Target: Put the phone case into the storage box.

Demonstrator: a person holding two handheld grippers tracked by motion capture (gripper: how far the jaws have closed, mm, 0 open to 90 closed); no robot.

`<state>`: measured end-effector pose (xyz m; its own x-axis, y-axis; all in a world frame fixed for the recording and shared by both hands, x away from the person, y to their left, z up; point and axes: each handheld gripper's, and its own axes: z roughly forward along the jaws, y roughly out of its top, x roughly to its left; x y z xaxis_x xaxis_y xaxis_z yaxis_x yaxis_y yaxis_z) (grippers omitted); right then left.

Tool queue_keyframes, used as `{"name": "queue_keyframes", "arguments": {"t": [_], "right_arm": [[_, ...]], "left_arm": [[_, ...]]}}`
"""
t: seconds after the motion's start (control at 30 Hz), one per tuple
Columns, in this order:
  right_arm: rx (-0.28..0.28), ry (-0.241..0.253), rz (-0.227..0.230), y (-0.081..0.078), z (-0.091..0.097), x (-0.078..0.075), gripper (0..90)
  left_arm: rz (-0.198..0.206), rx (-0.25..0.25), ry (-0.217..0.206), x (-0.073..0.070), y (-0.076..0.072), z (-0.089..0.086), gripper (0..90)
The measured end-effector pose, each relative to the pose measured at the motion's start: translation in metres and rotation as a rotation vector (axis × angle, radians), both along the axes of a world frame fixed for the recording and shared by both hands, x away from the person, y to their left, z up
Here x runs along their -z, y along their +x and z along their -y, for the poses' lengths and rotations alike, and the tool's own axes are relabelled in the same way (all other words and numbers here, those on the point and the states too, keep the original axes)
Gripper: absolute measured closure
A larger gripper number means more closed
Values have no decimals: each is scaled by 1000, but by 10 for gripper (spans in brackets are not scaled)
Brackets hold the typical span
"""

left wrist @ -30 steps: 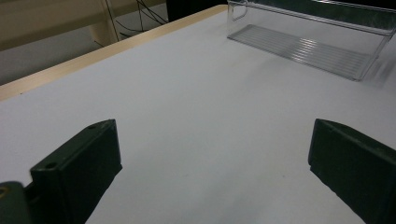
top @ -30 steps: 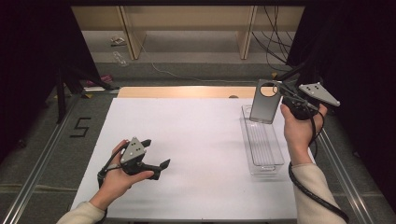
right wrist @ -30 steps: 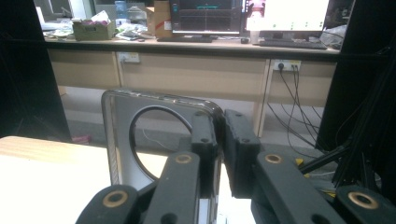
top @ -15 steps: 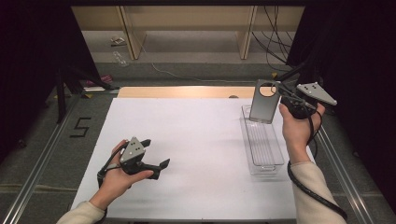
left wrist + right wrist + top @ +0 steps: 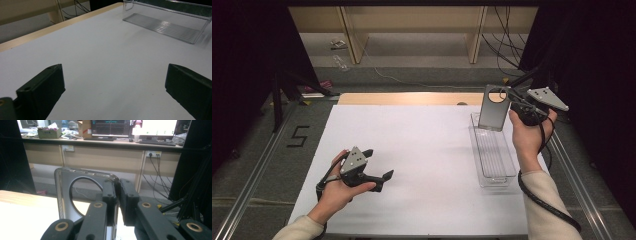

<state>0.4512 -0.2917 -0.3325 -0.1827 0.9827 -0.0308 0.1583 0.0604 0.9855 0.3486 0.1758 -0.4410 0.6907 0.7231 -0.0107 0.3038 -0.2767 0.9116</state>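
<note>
Two grippers share the work: our right gripper [image 5: 512,106] pinches the grey, round-holed phone case [image 5: 493,108] upright above the clear ribbed plastic tray [image 5: 492,176] for lowering in, while our left gripper [image 5: 377,167] waits on the white surface [image 5: 427,150], fingers spread.

A tray [image 5: 492,160] lies along the desk's [image 5: 422,150] right edge; a phone case [image 5: 493,107] stands upright over the tray's far end.

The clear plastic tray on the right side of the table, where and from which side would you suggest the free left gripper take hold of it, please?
I would grip a long side wall of the clear tray, coming down from above with one jaw inside and one outside. The walls are thin and upright and the top is open. The left gripper is open already; the right gripper holds the phone case over the far end, so take the near half.
</note>
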Motion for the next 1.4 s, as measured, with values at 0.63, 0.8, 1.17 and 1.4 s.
{"name": "queue_keyframes", "arguments": {"t": [0.63, 0.8, 1.17, 1.4], "right_arm": [[-4, 4, 2, 11, 2, 2, 837], [-8, -3, 0, 15, 1, 4, 837], [-14, -5, -7, 18, 0, 7, 836], [-12, -5, -9, 21, 2, 8, 836]], "left_arm": [[0, -4, 2, 0, 1, -1, 18], [1, -6, 3, 1, 0, -2, 18], [2, -6, 8, 1, 0, -1, 19], [4, -8, 10, 0, 0, -2, 19]]}}
